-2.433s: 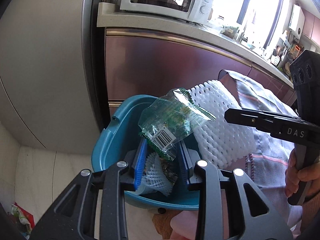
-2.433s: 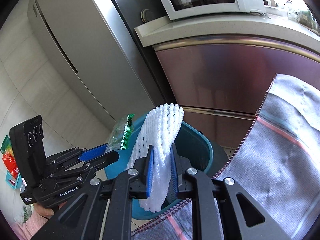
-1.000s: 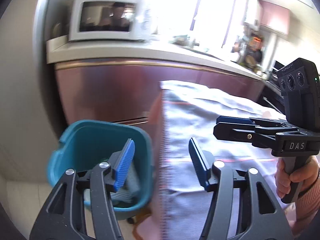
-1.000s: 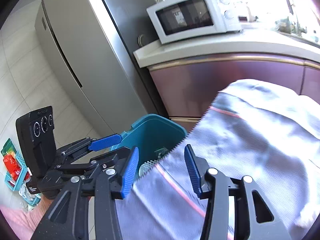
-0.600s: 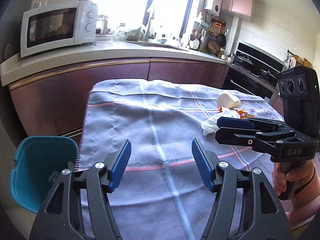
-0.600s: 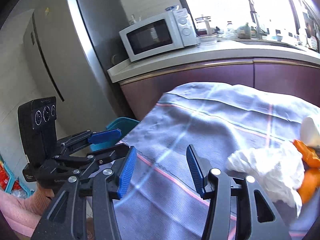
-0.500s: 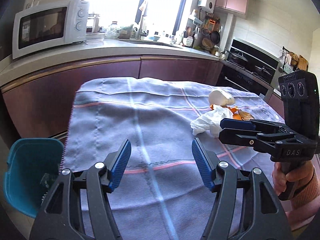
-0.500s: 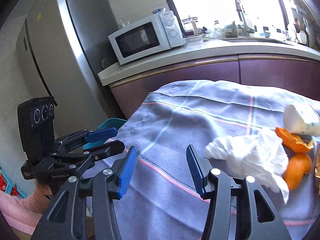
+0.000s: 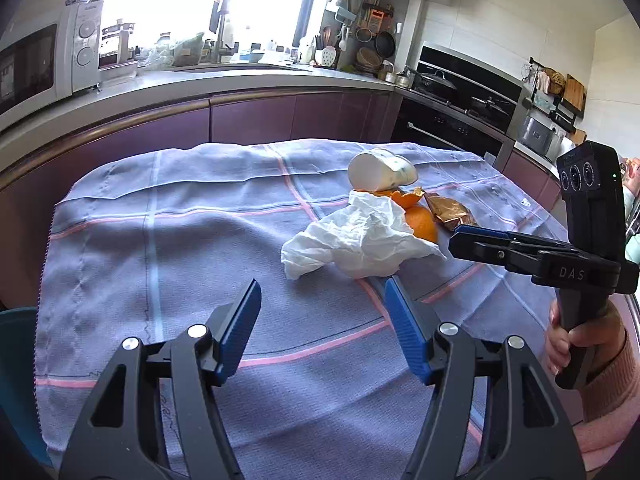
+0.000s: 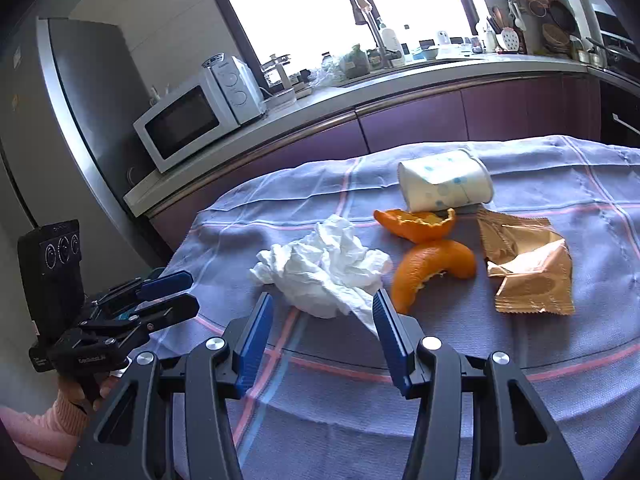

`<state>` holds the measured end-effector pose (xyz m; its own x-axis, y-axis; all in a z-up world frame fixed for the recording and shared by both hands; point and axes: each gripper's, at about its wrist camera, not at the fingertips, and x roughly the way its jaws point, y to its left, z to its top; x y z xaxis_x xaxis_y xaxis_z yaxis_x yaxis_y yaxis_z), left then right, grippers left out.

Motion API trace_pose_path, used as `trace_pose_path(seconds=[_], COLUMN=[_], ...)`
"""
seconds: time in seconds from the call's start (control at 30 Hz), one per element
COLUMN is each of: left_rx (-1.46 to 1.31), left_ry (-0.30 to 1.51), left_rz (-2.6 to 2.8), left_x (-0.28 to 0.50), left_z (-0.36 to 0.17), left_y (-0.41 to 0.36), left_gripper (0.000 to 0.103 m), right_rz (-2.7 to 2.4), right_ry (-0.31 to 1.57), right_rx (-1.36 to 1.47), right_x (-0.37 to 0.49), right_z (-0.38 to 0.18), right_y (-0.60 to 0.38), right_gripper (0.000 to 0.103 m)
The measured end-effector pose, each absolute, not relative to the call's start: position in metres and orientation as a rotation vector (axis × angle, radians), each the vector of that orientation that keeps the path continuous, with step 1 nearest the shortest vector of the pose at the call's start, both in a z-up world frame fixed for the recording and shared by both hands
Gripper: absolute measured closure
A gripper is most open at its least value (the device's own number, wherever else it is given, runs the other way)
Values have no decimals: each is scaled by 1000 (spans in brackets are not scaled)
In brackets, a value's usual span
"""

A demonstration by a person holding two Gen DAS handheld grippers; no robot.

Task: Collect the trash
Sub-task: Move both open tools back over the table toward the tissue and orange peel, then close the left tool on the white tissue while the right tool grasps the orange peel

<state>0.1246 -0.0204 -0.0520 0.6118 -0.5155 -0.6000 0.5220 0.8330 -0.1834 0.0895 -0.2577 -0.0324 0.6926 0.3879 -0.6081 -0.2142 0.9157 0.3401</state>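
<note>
White tissue (image 10: 324, 272) lies crumpled on the cloth-covered surface (image 10: 520, 380), just ahead of your right tongs (image 10: 322, 320); both they and your left tongs (image 9: 322, 304) are spread, empty.

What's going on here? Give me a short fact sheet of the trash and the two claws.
Surface: table with a purple-grey checked cloth
Trash on it: crumpled tissue, two orange peels, brown wrapper, paper cup on its side
Left gripper: open, empty
Right gripper: open, empty, pointed at the tissue
Bin: teal, at the table's left edge
</note>
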Motion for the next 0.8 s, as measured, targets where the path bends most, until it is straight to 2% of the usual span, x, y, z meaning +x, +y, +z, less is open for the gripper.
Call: trace_pose_path(seconds=[0.73,0.8], left_rx=[61,72], left_ry=[736,741], left_rz=[-623,-628], left_x=[165,167], left_z=[-54,-56], left_y=[-74,-80], left_gripper=[34,34], right_rz=[282,278], right_ry=[781,790], right_rx=[324,330], right_x=[121,125], right_z=[-53,-55], right_y=[-287,-288], right_gripper=[54,56])
